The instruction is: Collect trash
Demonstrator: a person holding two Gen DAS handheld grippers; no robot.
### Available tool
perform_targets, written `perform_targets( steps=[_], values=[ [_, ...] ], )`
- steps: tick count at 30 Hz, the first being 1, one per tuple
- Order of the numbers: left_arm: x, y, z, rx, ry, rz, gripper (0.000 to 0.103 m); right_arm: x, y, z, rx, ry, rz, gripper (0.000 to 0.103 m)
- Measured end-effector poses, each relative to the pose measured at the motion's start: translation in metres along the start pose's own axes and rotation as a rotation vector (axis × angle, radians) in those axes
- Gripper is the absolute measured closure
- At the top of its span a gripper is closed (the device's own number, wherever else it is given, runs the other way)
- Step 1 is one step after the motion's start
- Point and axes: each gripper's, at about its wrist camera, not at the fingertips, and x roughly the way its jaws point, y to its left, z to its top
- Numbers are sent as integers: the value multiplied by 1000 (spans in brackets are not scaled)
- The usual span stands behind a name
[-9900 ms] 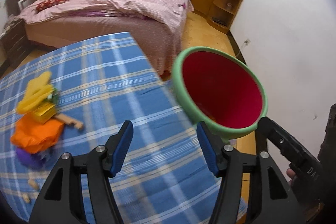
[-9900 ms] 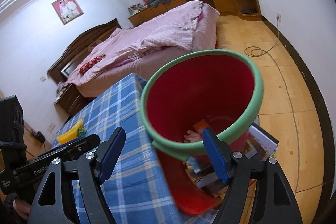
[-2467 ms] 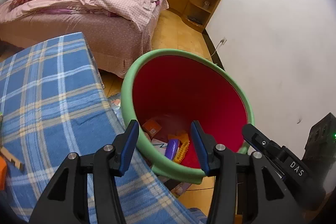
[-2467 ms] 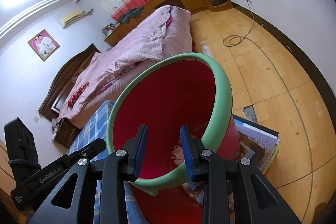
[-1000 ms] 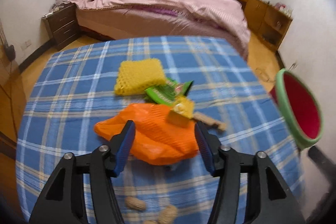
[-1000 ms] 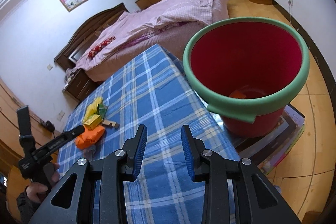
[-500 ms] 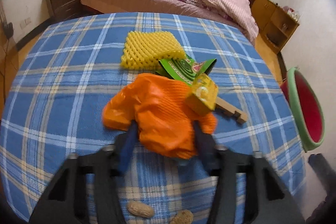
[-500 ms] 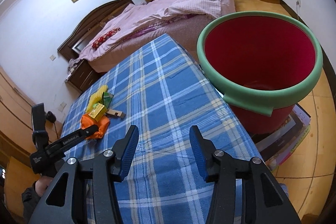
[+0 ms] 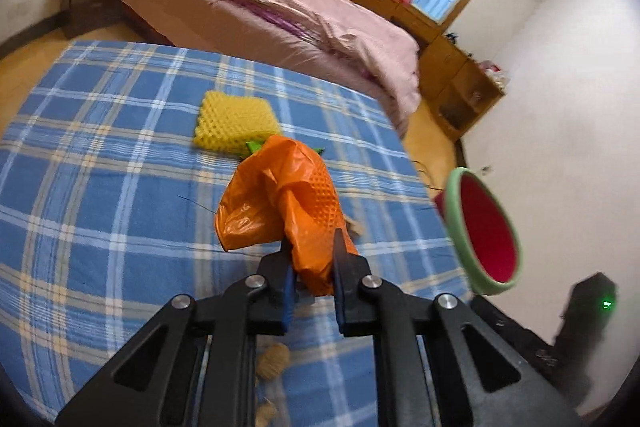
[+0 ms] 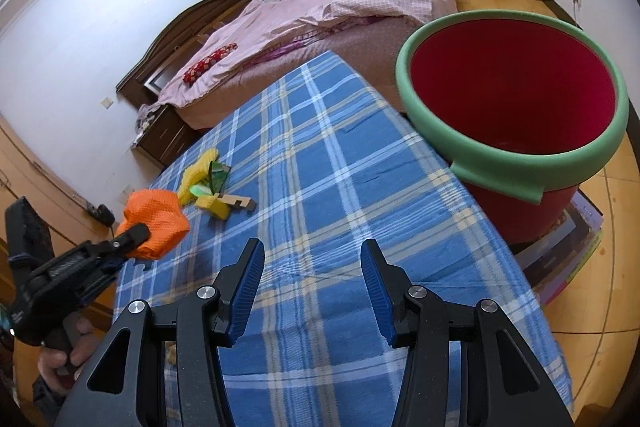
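a: left gripper (image 9: 310,247) has just been closing, and the jaws are now squeezed tight on the orange plastic bag (image 9: 288,211), bag bunched up between the pads.

b: and the bag sits where?

a: dead centre of the left wrist view, lifted off the blue checked bench (image 9: 100,195). in the right wrist view it is out at 9 o'clock (image 10: 154,223), with a hand (image 10: 66,351) on the grip at 8 o'clock.

b: right gripper (image 10: 312,287)?

a: its jaws have just been opening; they stand about halfway apart, nothing between them, only cloth beneath.

b: what else is on the bench?

a: yellow foam net (image 9: 236,125) just beyond the bag at 12 o'clock, a green wrapper (image 10: 218,175) poking out beside it. the right view adds a small yellow box (image 10: 214,205) and a wooden piece (image 10: 240,203), touching each other, near the bag. peanuts (image 9: 274,365) at 6 o'clock under the left gripper, blurred.

b: the bin?

a: red bucket (image 10: 512,99) with a green rim, off the bench edge at 2 o'clock in the right view, standing on a stack of books (image 10: 568,251). in the left view it is at 3 o'clock (image 9: 486,231).
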Motion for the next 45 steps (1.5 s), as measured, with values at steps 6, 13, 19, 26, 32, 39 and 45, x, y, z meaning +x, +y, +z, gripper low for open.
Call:
perform_targets(
  steps=[6, 13, 19, 26, 32, 39, 45],
  values=[
    [9, 1, -11, 11, 52, 43, 86, -5, 8, -2, -18, -13, 2, 52],
    [11, 19, -18, 7, 46, 205, 54, -9, 14, -4, -28, -16, 2, 52],
    [-4, 35, -17, -10, 4, 256, 51, 0, 29, -7, -60, 7, 20, 52],
    [-15, 49, -21, -34, 0, 288, 51, 27, 61, -13, -111, 67, 59, 52],
    [-24, 66, -25, -51, -10, 337, 51, 61, 86, -18, -129, 136, 92, 51],
    [-33, 81, -26, -58, -37, 390, 51, 95, 113, -31, -168, 211, 112, 51],
    [-34, 90, -30, -71, -29, 391, 51, 107, 128, -37, -220, 192, 112, 52]
  ],
)
